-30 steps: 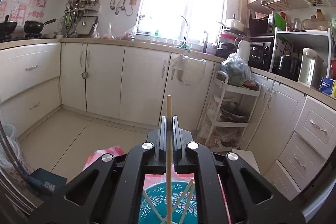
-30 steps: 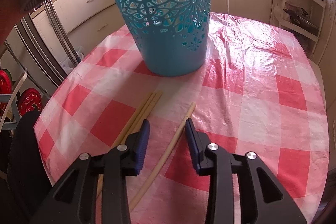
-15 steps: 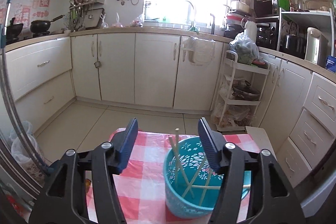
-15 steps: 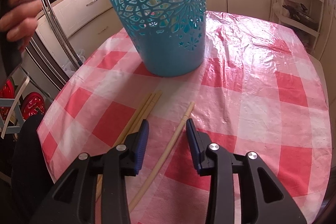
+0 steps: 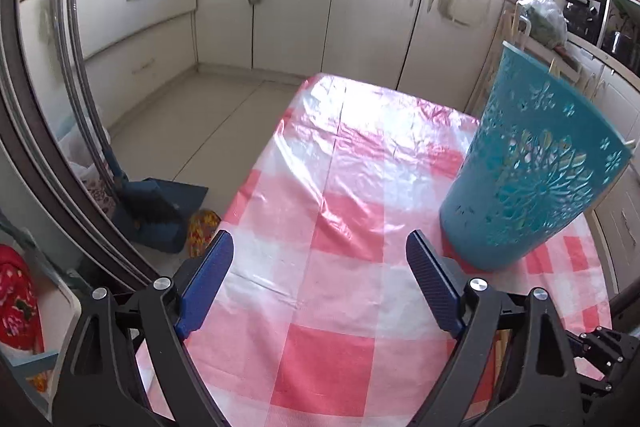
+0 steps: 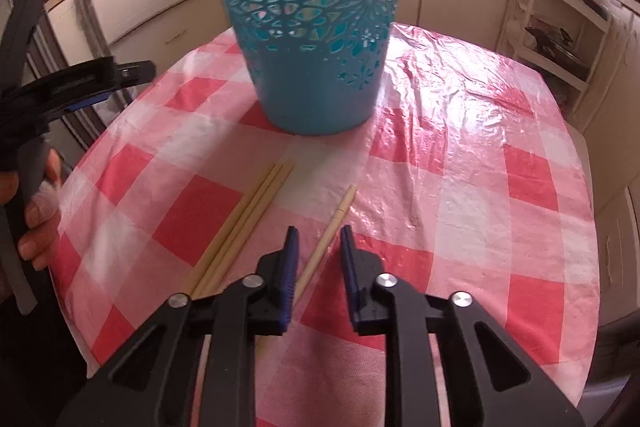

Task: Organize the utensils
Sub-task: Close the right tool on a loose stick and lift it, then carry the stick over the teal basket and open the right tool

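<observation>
1. Our right gripper points down at the table, its jaws closing around a single chopstick; the blue pads stand close on either side of it, and a gap shows between each pad and the wood.
2. That chopstick runs from between the pads out ahead, its far tip lying just short of the bin.
3. Just to the left of the right gripper lies a bundle of three chopsticks, side by side and touching, angled the same way as the single one.
4. Straight ahead of the right gripper the bin stands upright on the cloth, teal with cut-out flowers.
5. Our left gripper is opening wide, nothing between its pads, only checked cloth beneath them.
6. The bin sits ahead and to the right of the left gripper, near its right finger, apart from it.
7. From the right wrist view we see the left gripper off to the far left, held by a hand at the table edge.
8. Beyond the table's left edge a dustpan rests on the floor, with cabinets behind.
</observation>
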`<state>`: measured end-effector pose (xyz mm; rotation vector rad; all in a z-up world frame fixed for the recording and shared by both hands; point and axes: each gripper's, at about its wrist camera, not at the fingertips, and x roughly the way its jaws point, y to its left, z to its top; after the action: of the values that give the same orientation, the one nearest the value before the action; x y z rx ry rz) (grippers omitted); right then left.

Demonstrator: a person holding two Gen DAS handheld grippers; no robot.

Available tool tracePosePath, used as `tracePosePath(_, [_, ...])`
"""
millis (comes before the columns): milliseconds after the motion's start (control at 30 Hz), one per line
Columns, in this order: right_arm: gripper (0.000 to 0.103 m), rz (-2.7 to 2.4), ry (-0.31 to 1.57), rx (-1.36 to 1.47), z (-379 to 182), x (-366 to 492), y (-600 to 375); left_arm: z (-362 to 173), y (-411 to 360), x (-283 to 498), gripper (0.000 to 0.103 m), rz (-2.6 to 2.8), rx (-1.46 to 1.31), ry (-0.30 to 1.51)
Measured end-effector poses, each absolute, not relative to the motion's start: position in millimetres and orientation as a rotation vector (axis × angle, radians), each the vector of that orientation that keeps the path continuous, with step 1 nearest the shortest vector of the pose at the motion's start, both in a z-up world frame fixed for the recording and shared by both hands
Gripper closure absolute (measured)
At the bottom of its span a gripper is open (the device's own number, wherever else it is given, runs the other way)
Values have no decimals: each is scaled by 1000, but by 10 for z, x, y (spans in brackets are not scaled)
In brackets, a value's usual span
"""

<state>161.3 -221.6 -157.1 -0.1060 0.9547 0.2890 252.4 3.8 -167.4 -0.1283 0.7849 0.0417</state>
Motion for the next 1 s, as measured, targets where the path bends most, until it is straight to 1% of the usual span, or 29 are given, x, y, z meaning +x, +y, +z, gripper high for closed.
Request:
tracePosePath(100, [93,348,999,-184,-1542,1612,-2228,-1805,9,2591,19,26,-91,810])
tracePosePath(233, [92,308,1058,-139,-1533,1704,-2390,-1878,20,2687,18,15,-110,858])
tracePosePath(300, [92,289,1051,-114,-1544,1710,-2398,-1896,29,2703,15,10,-128,869])
tracePosePath(400, [92,267,1030,-106,-1557,1688,-2366,-1967,-20,2732,13,-9,-125,901])
tracePosePath(467, [94,264,1018,-89,-1558,1677,-2372,-1983,-76,2753,12,-20,-97,912])
tracePosePath(533, [97,270,1020,-44,-1558,1654,-2414,-1981,-118,2769,11,-25,-74,922])
tracePosePath(767, [97,339,1002,179,-1421,1465,-2640,-1965,-130,2766,10,-35,-80,923])
tracePosePath(1000, [97,435,895,377,-1020,1334,-2869,-1966,-135,2758,9,-38,-79,924])
